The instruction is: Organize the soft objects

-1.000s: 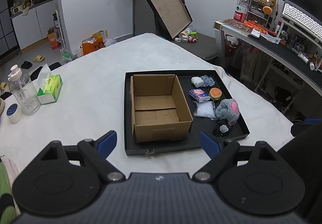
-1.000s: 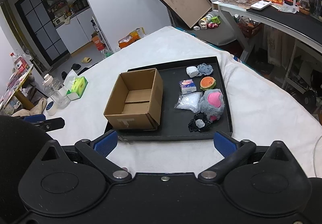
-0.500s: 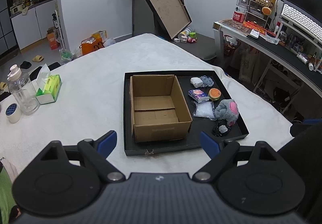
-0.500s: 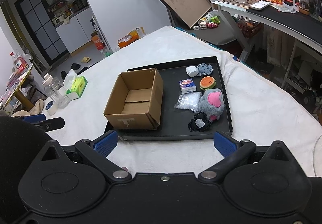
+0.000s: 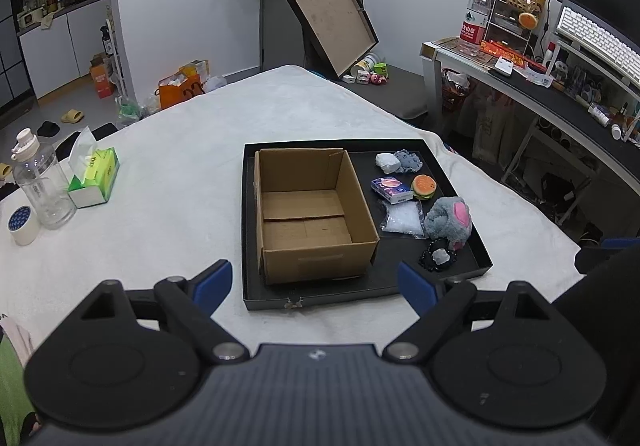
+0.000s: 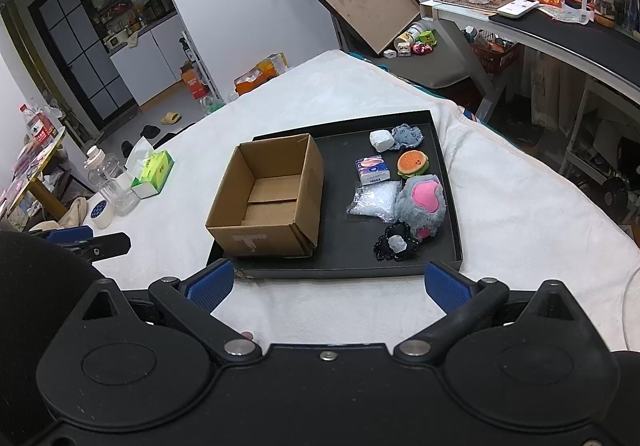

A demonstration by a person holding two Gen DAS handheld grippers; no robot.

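the left claw (image 5: 314, 284) is wide open with nothing between its blue pads; it hangs over the near edge of the table (image 5: 168, 197), just short of the tray. the right claw (image 6: 328, 284) is likewise wide open and holds nothing, also positioned at the near edge of the tray.

a white cloth covers the table. a shallow black tray (image 5: 362, 292) lies on it. the left part of the tray carries an open cardboard box (image 5: 316, 258), standing upright with its flaps folded down inside; the box is empty.

the soft objects lie in the right part of the tray, beside the box and outside it:
- far end: a white lump (image 5: 387, 162) touching a grey-blue fabric piece (image 5: 408, 161).
- next row: a small tissue packet (image 5: 391, 189) with a burger-shaped toy (image 5: 424, 186) just beside it.
- next row: a clear plastic bag (image 5: 402, 219) with a grey plush toy (image 5: 448, 221) that shows a pink patch, the two touching.
- near end: a black beaded item (image 5: 438, 256) with a pale centre, against the plush toy.

on the left side of the table, well apart from the tray, stand a green tissue box (image 5: 96, 179), a clear bottle (image 5: 38, 181) and a roll of tape (image 5: 23, 224), close together. in the right wrist view the left claw's finger shows at the left edge, above the cloth.
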